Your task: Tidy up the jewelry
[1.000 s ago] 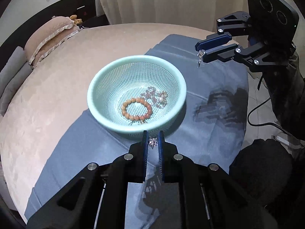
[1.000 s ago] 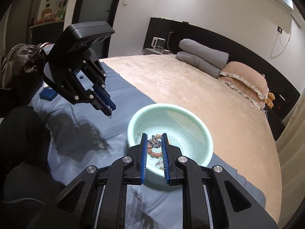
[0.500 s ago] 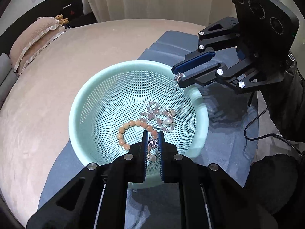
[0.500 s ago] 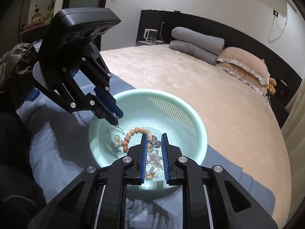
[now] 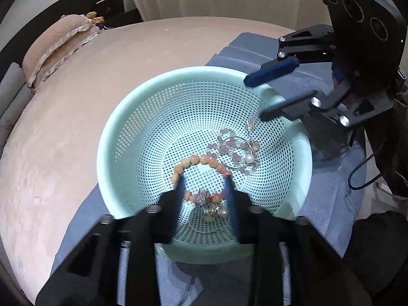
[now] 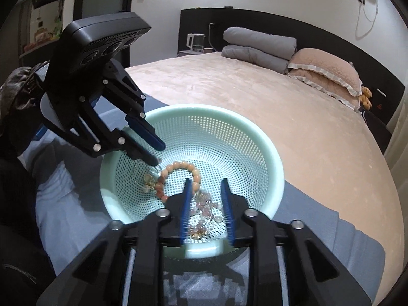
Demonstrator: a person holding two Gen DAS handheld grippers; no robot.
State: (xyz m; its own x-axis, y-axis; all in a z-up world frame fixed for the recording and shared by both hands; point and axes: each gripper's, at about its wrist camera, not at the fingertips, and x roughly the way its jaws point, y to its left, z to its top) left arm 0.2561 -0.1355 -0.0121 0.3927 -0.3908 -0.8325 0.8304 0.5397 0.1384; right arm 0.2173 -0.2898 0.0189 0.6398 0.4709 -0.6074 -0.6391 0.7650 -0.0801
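Observation:
A mint green mesh basket (image 5: 122,137) (image 6: 265,153) sits on a blue cloth on the bed. Inside lie an orange bead bracelet (image 5: 201,160) (image 6: 178,166), a pink bead and pearl bracelet (image 5: 234,150) (image 6: 204,209) and gold pieces (image 5: 211,213) (image 6: 148,181). My left gripper (image 5: 204,181) (image 6: 157,154) is open over the basket's near side, with a small silver earring (image 5: 202,196) loose between its fingers. My right gripper (image 6: 206,187) (image 5: 253,97) is open over the basket, and a silver earring (image 5: 250,125) falls just below its fingers.
The blue cloth (image 5: 329,191) covers the near part of the beige bed (image 5: 76,102). Pink pillows (image 6: 329,68) and a folded grey blanket (image 6: 257,46) lie at the head of the bed. A dark bag (image 5: 377,242) and a cable (image 5: 367,168) are beside the bed.
Both grippers moved over the basket and opened. Each let go of its small silver earring, which now drops into the basket.

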